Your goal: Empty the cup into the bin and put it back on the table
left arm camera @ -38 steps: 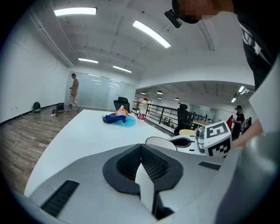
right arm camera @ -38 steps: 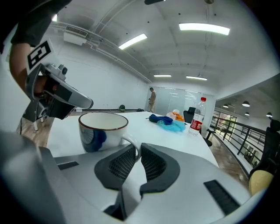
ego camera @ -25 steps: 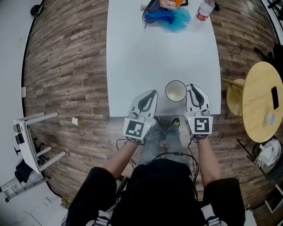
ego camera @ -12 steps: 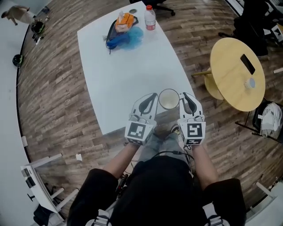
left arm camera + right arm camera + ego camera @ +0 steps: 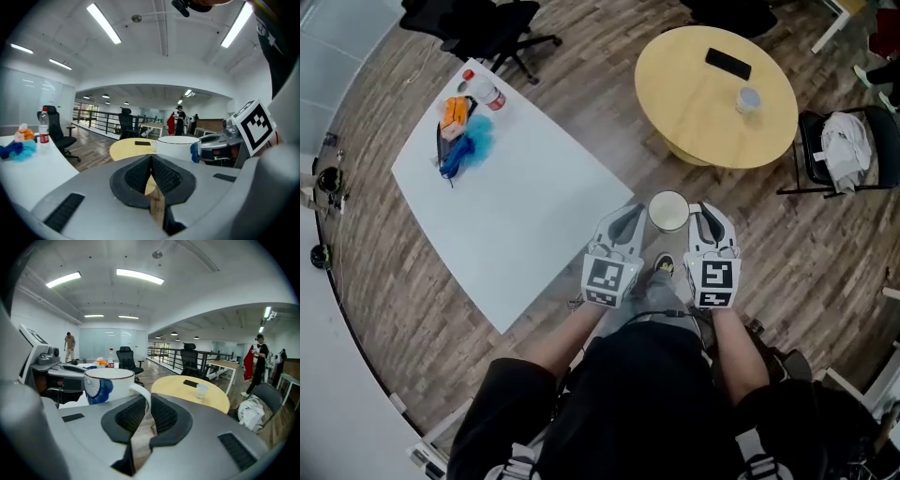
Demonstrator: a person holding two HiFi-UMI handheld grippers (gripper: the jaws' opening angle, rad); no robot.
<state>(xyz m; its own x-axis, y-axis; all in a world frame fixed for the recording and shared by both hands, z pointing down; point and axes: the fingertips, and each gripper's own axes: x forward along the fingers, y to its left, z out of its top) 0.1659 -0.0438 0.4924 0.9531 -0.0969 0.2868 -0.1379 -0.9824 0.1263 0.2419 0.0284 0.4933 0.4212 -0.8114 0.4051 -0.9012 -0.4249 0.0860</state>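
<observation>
A white cup (image 5: 668,211) with a blue pattern hangs in the air past the corner of the white table (image 5: 506,216), over the wooden floor. My right gripper (image 5: 705,223) is shut on the cup's handle (image 5: 142,394), with the cup (image 5: 110,383) upright to the left of its jaws. My left gripper (image 5: 623,225) stays close beside the cup on its left, shut and empty. In the left gripper view the cup (image 5: 177,146) shows just beyond the closed pads (image 5: 164,176).
A round yellow table (image 5: 717,94) stands ahead with a dark phone (image 5: 727,64) and a small glass (image 5: 749,98) on it. At the right is a chair holding a white cloth (image 5: 844,141). The white table's far end carries a bottle (image 5: 487,92) and blue and orange items (image 5: 461,136).
The view has swung to the right: the white table slid off to the left and the round table came ahead. The cup, held by the right gripper, has left the tabletop.
</observation>
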